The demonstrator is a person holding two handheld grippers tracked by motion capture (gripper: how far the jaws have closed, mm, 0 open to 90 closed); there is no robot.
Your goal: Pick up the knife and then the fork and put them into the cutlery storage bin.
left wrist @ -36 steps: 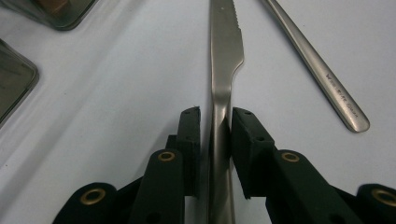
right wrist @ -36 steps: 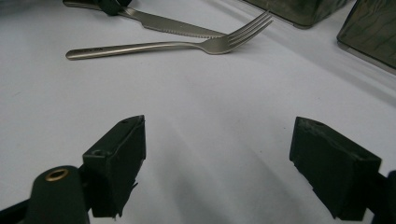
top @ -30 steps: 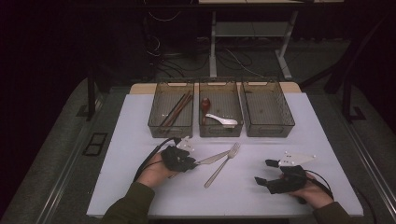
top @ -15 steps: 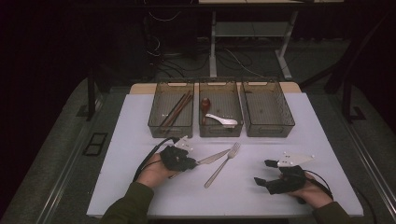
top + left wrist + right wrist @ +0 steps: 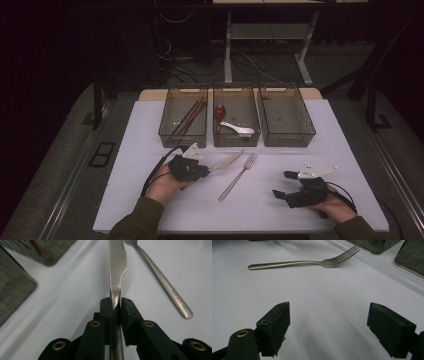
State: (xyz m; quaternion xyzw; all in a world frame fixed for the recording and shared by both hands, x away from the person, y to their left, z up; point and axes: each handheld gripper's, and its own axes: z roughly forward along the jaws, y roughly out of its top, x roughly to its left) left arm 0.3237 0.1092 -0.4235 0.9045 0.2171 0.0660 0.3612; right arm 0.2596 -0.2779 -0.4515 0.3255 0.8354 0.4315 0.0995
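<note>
your left gripper (image 5: 115, 305) pinches the knife (image 5: 117, 270) by its handle, low over the table (image 5: 150, 130); a thin grip could let it swivel. right gripper (image 5: 328, 330) gapes, idle.

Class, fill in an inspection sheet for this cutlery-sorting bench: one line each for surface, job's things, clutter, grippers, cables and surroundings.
Surface: white table top, no spills seen.
Job's things: knife clamped by its handle; fork lying loose beside it; left bin holds chopsticks; middle bin holds a wooden spoon and a white spoon; right bin holds nothing.
Clutter: nothing seen.
Grippers: left gripper shut on the knife; right gripper open, resting on the table.
Cables: one trails from each gripper; more lie on the floor behind.
Surroundings: dark room, table legs beyond.
</note>
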